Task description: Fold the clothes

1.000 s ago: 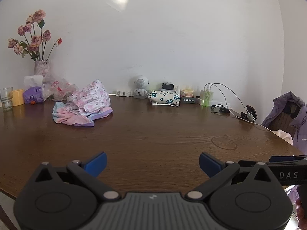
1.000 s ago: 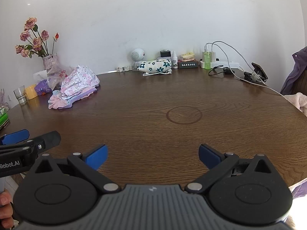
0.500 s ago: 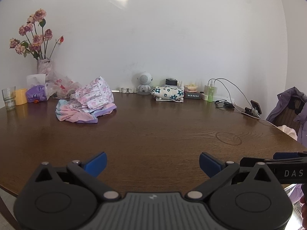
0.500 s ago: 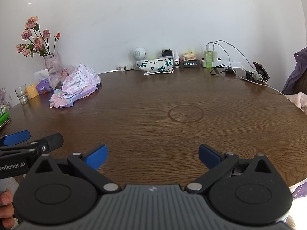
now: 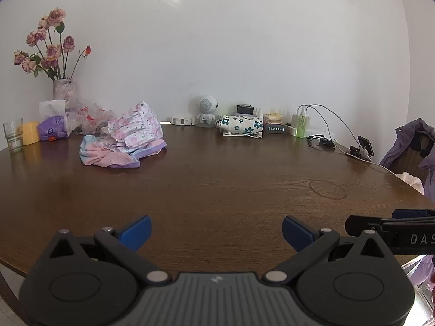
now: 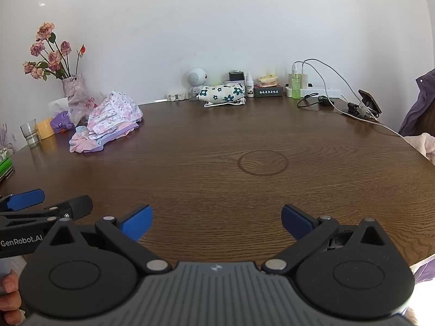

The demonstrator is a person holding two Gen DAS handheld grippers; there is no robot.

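Left wrist view: the left tool (image 5: 216,232) hangs with fingers spread apart, gripping nothing, over the near edge of the bare brown tabletop (image 5: 217,190). The right tool (image 6: 216,221) is likewise spread and empty. The clothes (image 5: 123,141) lie crumpled, far left, well apart from both. Folding appears not yet begun; everything remains.

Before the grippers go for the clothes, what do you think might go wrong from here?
1. The pile of clothes lies far left beside a plastic bag, a glass and a flower vase; dragging fabric could topple them.
2. Several garments are tangled, so the open left gripper may lift more than one.
3. The right gripper has the longer reach.
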